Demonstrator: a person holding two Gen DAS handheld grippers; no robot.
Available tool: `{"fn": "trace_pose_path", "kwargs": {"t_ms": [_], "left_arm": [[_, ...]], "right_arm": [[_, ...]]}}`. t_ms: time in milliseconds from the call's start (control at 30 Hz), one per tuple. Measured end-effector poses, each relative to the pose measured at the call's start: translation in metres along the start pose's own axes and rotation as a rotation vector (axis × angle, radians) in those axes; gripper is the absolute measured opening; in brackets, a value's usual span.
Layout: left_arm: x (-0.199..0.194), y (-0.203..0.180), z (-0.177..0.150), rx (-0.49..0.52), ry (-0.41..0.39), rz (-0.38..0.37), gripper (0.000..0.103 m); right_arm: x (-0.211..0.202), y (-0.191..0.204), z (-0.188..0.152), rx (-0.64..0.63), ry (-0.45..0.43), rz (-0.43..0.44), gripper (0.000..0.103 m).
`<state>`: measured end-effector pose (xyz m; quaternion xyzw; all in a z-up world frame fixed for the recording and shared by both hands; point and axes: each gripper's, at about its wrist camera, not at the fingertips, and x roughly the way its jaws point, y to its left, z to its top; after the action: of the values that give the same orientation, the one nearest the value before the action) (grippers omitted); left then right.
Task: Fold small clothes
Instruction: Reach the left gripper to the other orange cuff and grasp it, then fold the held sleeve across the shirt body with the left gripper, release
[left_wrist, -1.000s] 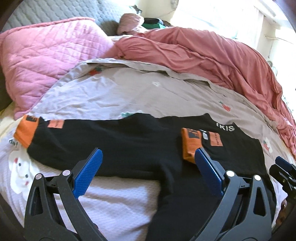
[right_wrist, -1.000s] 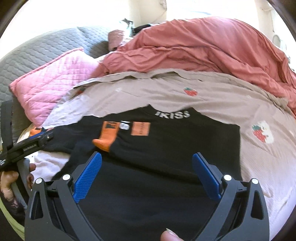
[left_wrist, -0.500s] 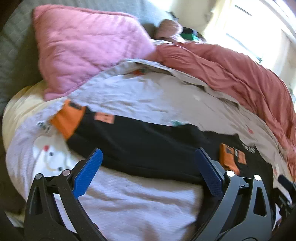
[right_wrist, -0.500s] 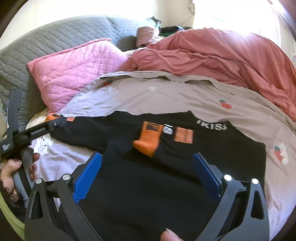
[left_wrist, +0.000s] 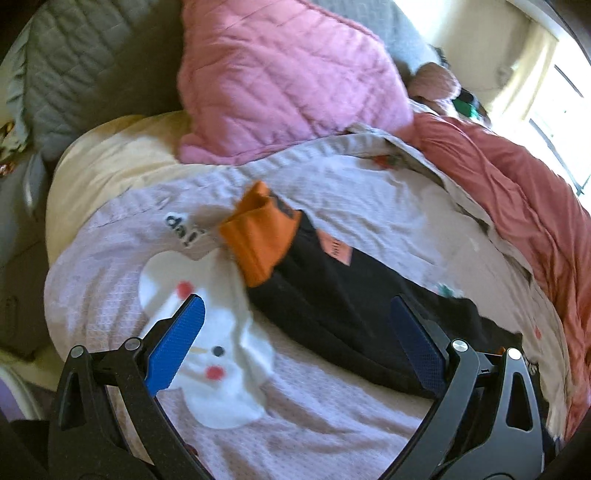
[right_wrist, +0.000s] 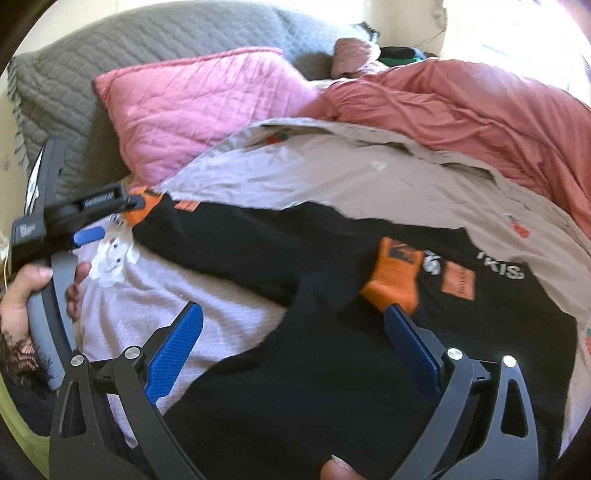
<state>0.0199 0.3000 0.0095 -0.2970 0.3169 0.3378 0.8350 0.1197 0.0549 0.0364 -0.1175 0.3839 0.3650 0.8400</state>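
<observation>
Lying flat on the bed: black top (right_wrist: 295, 332) with orange cuffs, spread over the grey sheet (right_wrist: 369, 184) and the lilac blanket (left_wrist: 295, 424) with a white cartoon face (left_wrist: 221, 369). One sleeve (left_wrist: 351, 306) stretched out to the side, its orange cuff (left_wrist: 258, 236) a bit bunched up near the pink pillow (left_wrist: 277, 81). Other sleeve folded in across the chest, cuff (right_wrist: 395, 280) resting on the black fabric beside an orange patch (right_wrist: 458, 282) and white lettering. Left gripper (left_wrist: 293, 350) tongs wide apart, nothing between them, hovering just short of the outstretched cuff; right view shows a hand (right_wrist: 26, 291) on its handle. Right gripper (right_wrist: 295, 354) also spread wide, empty, over the body of the top near the folded-in cuff. Red duvet (right_wrist: 461, 107) heaped at the far side
</observation>
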Motion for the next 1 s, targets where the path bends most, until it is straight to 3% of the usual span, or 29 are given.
{"fn": "trace_pose_path", "kwargs": {"t_ms": [333, 467, 533, 567, 600, 667, 800, 833, 1000], "left_arm": [[0.024, 0.029, 0.015, -0.147, 0.001, 0.077, 0.092], [0.034, 0.023, 0.026, -0.131, -0.026, 0.076, 0.081], [0.042, 0.017, 0.031, -0.097, -0.031, 0.081, 0.072], [0.046, 0.014, 0.033, -0.084, -0.027, 0.082, 0.06], [0.05, 0.012, 0.034, -0.064, -0.023, 0.081, 0.037], [0.054, 0.012, 0.035, -0.057, -0.01, 0.062, 0.005], [0.035, 0.006, 0.035, -0.048, -0.06, -0.032, 0.004], [0.022, -0.003, 0.033, -0.004, -0.107, -0.062, 0.004], [-0.024, -0.047, 0.013, 0.129, -0.195, -0.218, 0.004]], "right_arm": [[0.016, 0.011, -0.013, 0.013, 0.037, 0.052, 0.098], [0.018, 0.0, -0.014, 0.05, 0.04, 0.048, 0.098], [0.018, -0.007, -0.016, 0.076, 0.037, 0.044, 0.098], [0.019, -0.01, -0.016, 0.087, 0.038, 0.043, 0.098], [0.018, -0.015, -0.017, 0.104, 0.037, 0.043, 0.098], [0.018, -0.023, -0.02, 0.134, 0.036, 0.04, 0.098], [0.015, -0.042, -0.026, 0.2, 0.037, 0.04, 0.098], [0.014, -0.047, -0.027, 0.215, 0.036, 0.036, 0.098], [-0.002, -0.086, -0.038, 0.317, 0.016, 0.003, 0.098]]}}
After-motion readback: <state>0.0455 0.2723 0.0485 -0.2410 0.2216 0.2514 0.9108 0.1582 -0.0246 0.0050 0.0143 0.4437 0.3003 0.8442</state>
